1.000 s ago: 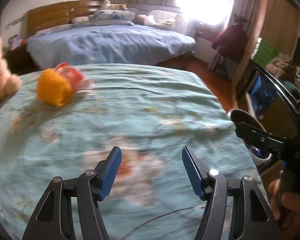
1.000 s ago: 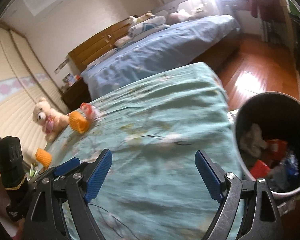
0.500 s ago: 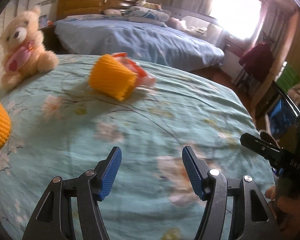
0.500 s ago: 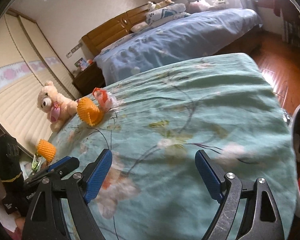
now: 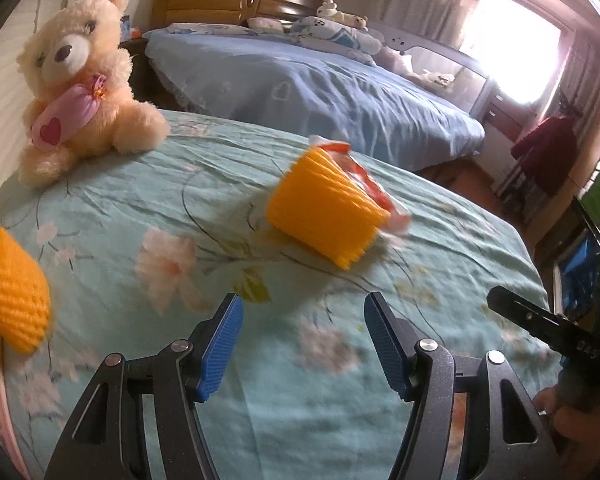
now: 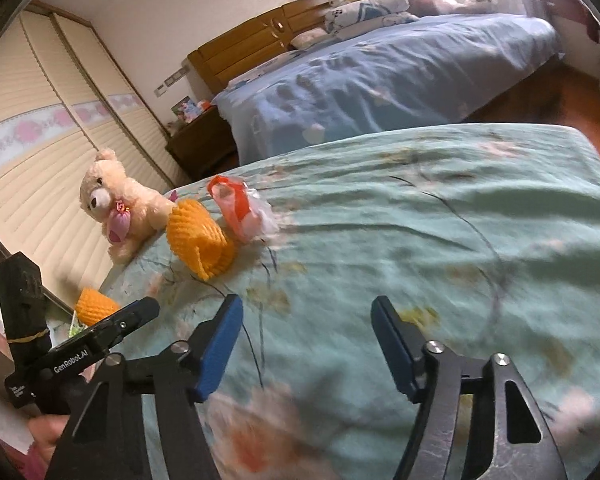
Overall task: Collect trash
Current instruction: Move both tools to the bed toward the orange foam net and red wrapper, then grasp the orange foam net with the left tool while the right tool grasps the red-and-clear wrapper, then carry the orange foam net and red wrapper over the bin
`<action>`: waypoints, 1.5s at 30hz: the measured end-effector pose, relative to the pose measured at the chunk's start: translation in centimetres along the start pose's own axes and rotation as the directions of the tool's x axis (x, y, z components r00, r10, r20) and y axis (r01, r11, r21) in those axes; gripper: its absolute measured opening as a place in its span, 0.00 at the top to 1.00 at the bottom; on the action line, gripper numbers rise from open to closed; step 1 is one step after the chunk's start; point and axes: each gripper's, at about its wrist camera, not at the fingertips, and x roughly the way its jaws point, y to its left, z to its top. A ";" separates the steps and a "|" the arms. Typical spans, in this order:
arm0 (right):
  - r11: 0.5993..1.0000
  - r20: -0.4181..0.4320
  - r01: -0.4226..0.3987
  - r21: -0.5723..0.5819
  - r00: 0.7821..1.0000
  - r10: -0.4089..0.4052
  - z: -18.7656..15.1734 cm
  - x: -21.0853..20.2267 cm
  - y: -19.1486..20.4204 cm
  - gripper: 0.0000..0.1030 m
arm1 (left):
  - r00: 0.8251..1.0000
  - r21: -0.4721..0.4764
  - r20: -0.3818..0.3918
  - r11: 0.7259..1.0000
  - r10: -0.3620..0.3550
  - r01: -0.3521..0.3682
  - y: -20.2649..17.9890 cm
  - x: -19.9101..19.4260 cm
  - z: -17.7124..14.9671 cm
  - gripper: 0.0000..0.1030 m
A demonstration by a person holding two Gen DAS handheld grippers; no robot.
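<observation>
Orange foam netting (image 5: 320, 216), rolled into a stubby sleeve, lies on the teal flowered bedspread (image 5: 440, 240) ahead of the left gripper (image 5: 303, 344) and a little to its right, well clear of the fingertips. A crumpled red and clear plastic wrapper (image 5: 364, 176) touches the far side of that sleeve. From the right gripper (image 6: 306, 344) the same pair sits ahead and off to the left, wrapper (image 6: 240, 208) just right of the netting (image 6: 198, 236).

A second piece of orange netting (image 5: 14, 308) lies far to the left of the left gripper, near the bed's edge. A cream teddy bear (image 5: 80, 80) with a pink heart bib sits beyond it, ahead-left.

The left gripper's blue pads stand apart with only bedspread between them. The right gripper's jaws have just been closing, yet they too are apart and hold nothing. A hand (image 5: 572, 428) holding the right gripper's handle shows at the lower right of the left view. A second bed with a blue cover (image 6: 400, 76) stands beyond.
</observation>
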 end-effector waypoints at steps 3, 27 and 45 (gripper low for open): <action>1.000 -0.010 -0.026 -0.006 1.000 0.026 1.1 1.6 0.6 0.36 | 1.000 -0.005 -0.006 1.000 -0.008 0.008 0.3 1.1 0.9 0.39; 0.978 -0.121 -0.209 0.002 0.971 0.207 5.6 10.3 1.9 0.86 | 0.998 0.043 -0.047 0.999 -0.029 0.031 -1.8 7.5 2.6 0.91; 0.995 -0.013 -0.071 0.067 0.997 0.072 0.2 0.4 -2.3 0.88 | 0.993 0.111 -0.025 0.987 -0.117 0.119 -5.4 2.2 -1.7 0.93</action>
